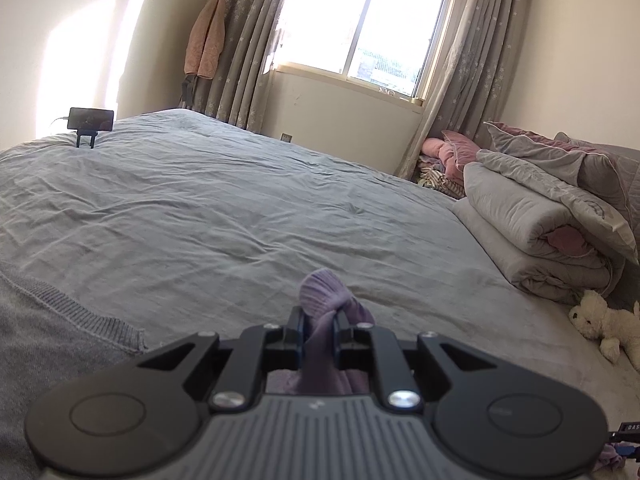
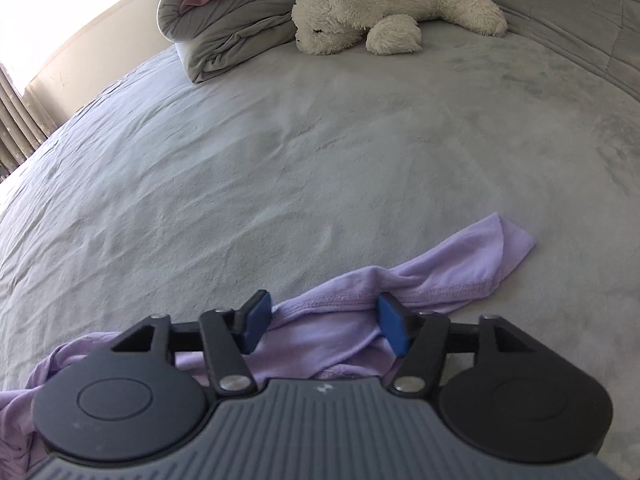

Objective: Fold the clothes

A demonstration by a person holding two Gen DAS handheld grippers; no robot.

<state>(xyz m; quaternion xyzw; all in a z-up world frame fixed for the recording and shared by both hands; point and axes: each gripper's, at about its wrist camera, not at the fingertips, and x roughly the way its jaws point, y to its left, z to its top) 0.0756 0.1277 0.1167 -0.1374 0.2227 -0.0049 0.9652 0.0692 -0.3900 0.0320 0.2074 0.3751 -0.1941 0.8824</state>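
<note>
Bed [image 2: 280,152] first: a broad grey sheet, creased, fills both views and carries everything else. At its far side we note a stack of folded quilts [image 1: 532,224], grey with pink lining, and just beside it a white plush toy [image 2: 384,12]. A phone on a small stand [image 1: 90,120] sits at the far left edge of the bed. A grey knit garment [image 1: 48,320] with a ribbed hem lies at the near left in the left wrist view; we cannot tell whether it is spread or folded.

Shirt [image 2: 360,312]: lilac, thin jersey, lying rumpled on the near part of the bed, one stitched hem running across and a loose end trailing off to the right. It is bunched, not flat and not folded.

Left gripper [image 1: 320,320]: jaws clenched on a twisted tuft of that lilac cloth, which pokes up between them and lifts it off the sheet.

Right gripper [image 2: 320,316]: jaws spread wide, hanging low over the hem, one blue pad to each side of the cloth, nothing pinched.

Our reading: the step in hand is getting hold of the shirt at two points so it can be pulled out flat. The next move calls for the right jaws to close on the hem edge itself, taking a single layer if possible, then for both grippers to draw apart and lay the cloth smooth before any fold. Thin jersey may slip or drag a second layer along.
</note>
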